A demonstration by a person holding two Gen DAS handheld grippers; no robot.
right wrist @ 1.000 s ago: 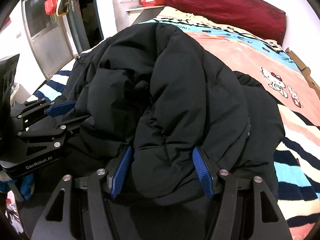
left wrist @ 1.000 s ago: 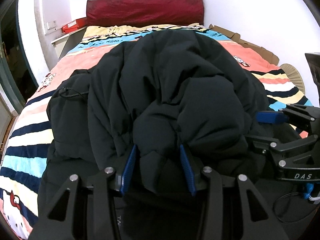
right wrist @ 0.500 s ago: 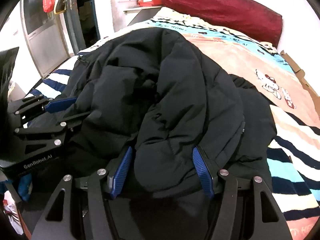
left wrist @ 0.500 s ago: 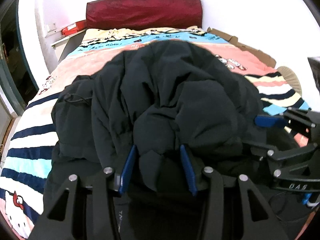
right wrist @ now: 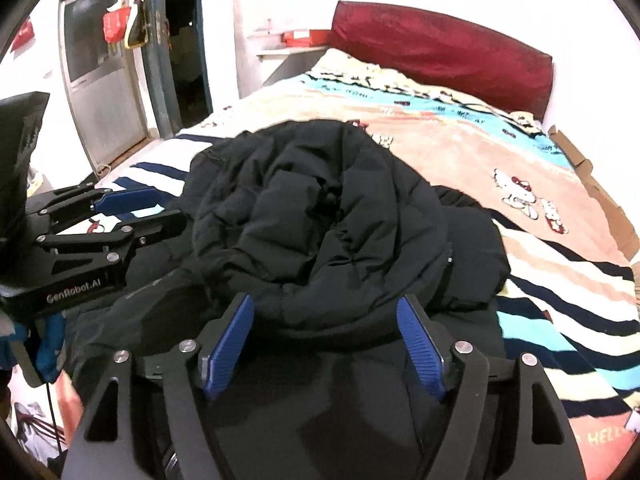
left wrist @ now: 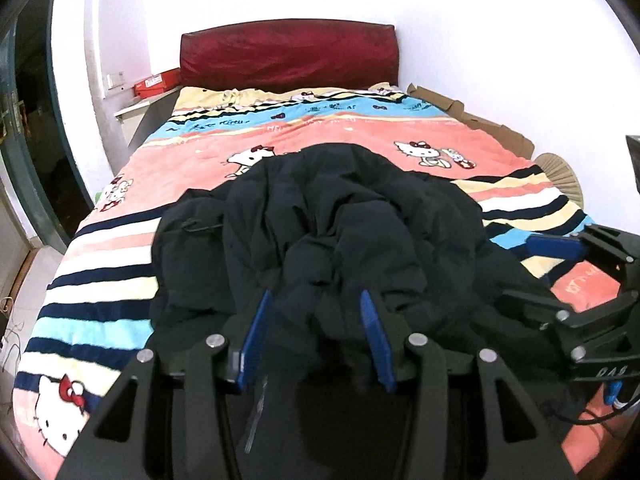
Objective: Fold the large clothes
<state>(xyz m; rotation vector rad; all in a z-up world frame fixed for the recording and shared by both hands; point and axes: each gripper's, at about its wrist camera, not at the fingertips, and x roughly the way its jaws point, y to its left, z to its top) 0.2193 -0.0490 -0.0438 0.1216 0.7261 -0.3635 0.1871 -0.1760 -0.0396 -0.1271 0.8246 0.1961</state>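
I saw the bed [left wrist: 400, 152] filling both views, its striped cartoon blanket [left wrist: 352, 140] running away from me to the dark red headboard [left wrist: 288, 56] at the far end. The black puffer jacket [left wrist: 340, 216] lay heaped on the near half of that blanket, bunched into thick rolls; I could not tell which way its long axis ran or where the collar pointed. Both tools angled down at the near edge of the heap. My left gripper [left wrist: 316, 336] had just been opening, a fold of jacket between its blue pads [left wrist: 256, 332], though whether they pressed on it I couldn't tell. My right gripper [right wrist: 324, 344] had just spread wide, its pads [right wrist: 420, 344] clear of the roll between them.
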